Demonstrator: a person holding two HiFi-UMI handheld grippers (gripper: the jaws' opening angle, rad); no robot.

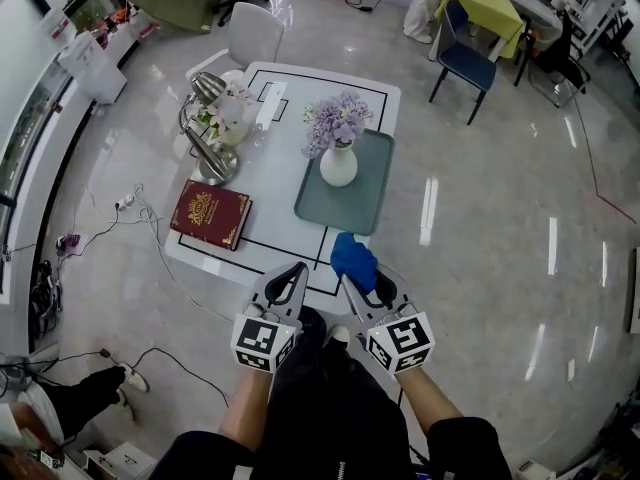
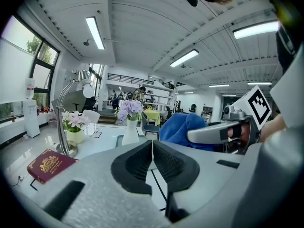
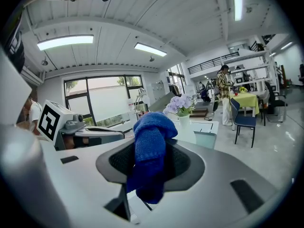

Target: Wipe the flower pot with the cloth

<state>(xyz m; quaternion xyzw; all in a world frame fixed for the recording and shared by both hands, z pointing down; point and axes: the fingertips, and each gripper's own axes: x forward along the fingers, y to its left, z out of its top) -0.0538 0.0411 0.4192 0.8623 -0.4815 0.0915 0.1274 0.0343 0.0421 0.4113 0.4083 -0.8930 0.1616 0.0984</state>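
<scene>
A white flower pot (image 1: 338,165) with purple flowers stands on a grey-green tray (image 1: 372,202) at the table's right side; it also shows small in the left gripper view (image 2: 130,132) and the right gripper view (image 3: 184,120). My right gripper (image 1: 352,273) is shut on a blue cloth (image 1: 354,259), held over the table's near edge, short of the tray. The cloth (image 3: 148,153) bulges out between the jaws. My left gripper (image 1: 297,272) is shut and holds nothing, beside the right one.
On the white table (image 1: 280,183) lie a red book (image 1: 211,214), a chrome desk lamp (image 1: 207,153) and a small pot of pink flowers (image 1: 227,118). A white chair (image 1: 250,35) stands behind the table, a blue chair (image 1: 465,63) at the right. Cables trail on the floor at left.
</scene>
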